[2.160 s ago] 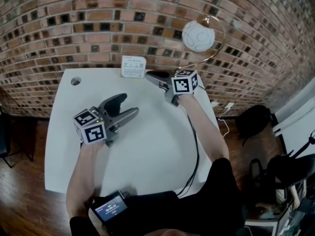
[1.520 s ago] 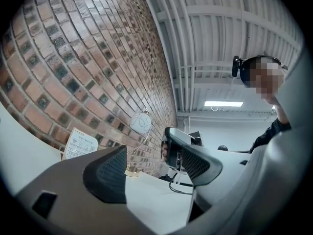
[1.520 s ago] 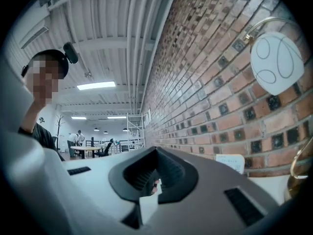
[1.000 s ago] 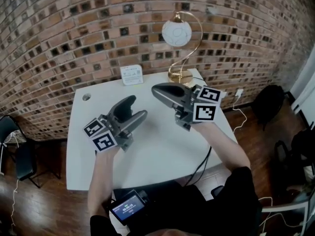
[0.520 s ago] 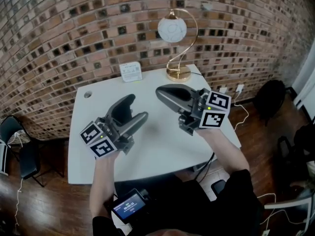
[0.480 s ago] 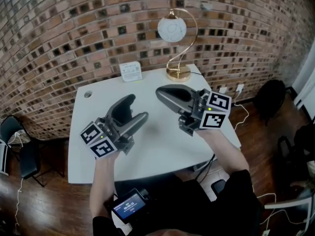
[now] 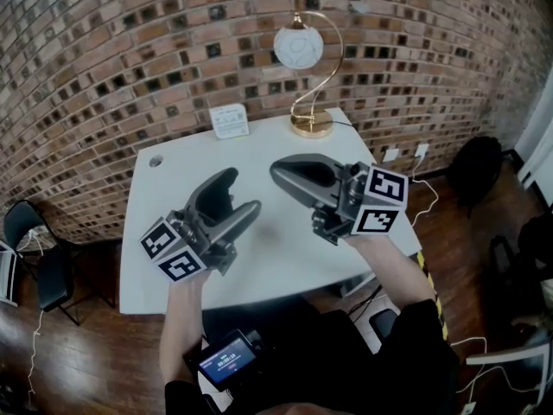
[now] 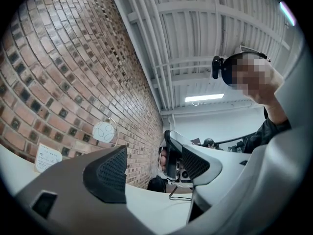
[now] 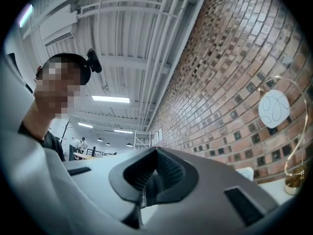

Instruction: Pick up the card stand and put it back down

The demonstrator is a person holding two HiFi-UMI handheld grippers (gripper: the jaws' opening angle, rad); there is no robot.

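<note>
Two grippers hang over the table (image 7: 276,141), left gripper (image 7: 238,192) spread, right gripper (image 7: 281,170) pressed together; card stand (image 7: 229,120) and lamp (image 7: 312,125) sit beyond.

The white tabletop (image 7: 268,249) is bare across its middle and near half, leaving open passage beneath the left tongs (image 7: 235,195) and right tongs (image 7: 278,171), which hang above it well apart from each other. Along the far edge stand the card stand (image 7: 229,121) and, to its right, the lamp (image 7: 311,125), whose curved stem and globe rise over that corner. A gap lies between them, and the brick wall (image 7: 130,50) closes the space behind.
</note>
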